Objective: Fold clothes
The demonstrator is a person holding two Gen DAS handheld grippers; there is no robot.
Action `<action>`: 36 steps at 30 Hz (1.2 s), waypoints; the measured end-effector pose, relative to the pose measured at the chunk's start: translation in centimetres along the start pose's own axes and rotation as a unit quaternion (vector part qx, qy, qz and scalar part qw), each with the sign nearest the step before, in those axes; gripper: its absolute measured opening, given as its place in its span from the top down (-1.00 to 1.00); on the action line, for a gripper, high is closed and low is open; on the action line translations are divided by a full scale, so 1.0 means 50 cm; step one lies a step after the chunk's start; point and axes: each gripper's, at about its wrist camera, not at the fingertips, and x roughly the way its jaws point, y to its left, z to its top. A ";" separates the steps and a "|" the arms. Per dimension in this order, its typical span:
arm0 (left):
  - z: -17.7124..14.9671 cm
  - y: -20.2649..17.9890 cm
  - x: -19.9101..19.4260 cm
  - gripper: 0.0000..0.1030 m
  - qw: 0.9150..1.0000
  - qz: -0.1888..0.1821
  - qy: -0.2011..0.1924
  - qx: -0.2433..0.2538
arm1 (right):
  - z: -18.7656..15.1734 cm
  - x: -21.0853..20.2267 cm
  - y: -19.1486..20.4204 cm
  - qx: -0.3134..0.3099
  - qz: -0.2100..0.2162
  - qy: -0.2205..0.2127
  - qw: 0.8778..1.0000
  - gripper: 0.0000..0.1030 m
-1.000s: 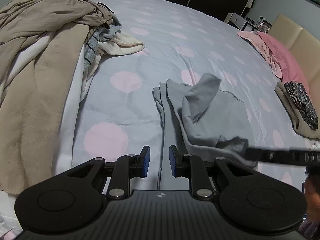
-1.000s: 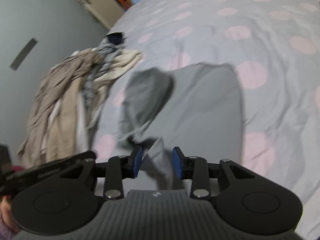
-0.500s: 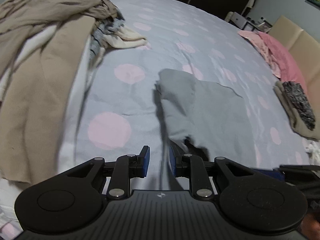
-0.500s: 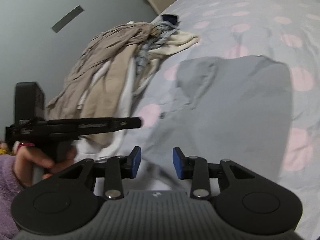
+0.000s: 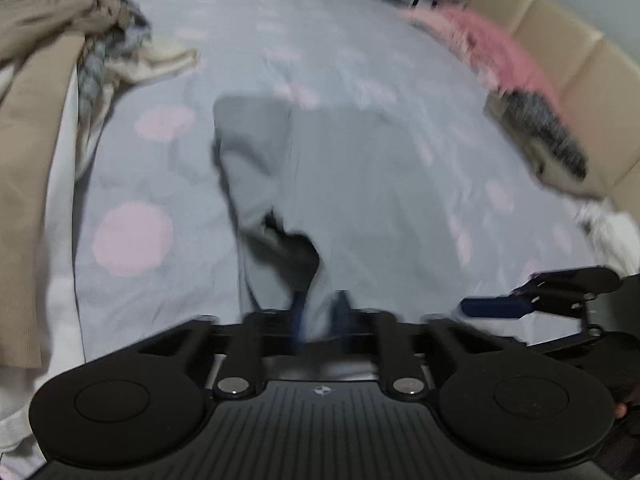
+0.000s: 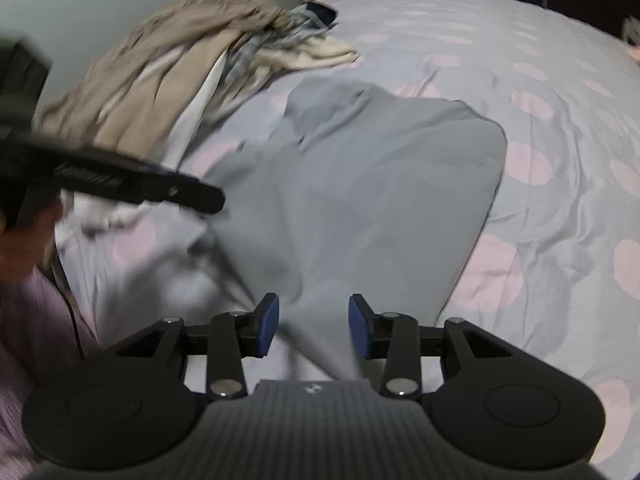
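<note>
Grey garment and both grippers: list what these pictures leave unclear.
- Left gripper, left wrist view: motion blur smears the pads; open or shut on the grey garment cannot be told.
- Grey garment's near hem, right wrist view: hidden under the right gripper body.
- Dark patterned item by the headboard: blurred, kind unclear.
- Beige clothes pile: tangled, pieces indistinguishable.

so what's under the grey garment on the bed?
The grey garment lies on the polka-dot bedsheet, which shows all round its edges. Its left side is folded over onto itself. Whatever lies beneath its middle is covered and cannot be seen.
</note>
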 end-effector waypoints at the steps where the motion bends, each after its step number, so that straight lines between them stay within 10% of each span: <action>1: -0.004 0.003 0.009 0.95 1.000 0.006 0.011 -0.002 | -0.009 0.005 0.003 -0.009 -0.008 0.006 1.000 0.20; 14: -0.025 0.021 0.030 0.82 0.996 0.055 0.077 -0.003 | -0.044 0.023 -0.031 -0.004 -0.021 0.058 0.998 0.22; 30: 0.130 0.014 0.000 0.39 0.995 0.039 -0.085 -0.024 | 0.069 -0.036 -0.165 0.147 -0.101 -0.070 0.982 0.42; 36: 0.167 0.056 0.058 -0.10 0.991 0.051 -0.092 -0.077 | 0.111 0.002 -0.225 0.220 -0.070 -0.072 0.970 -0.02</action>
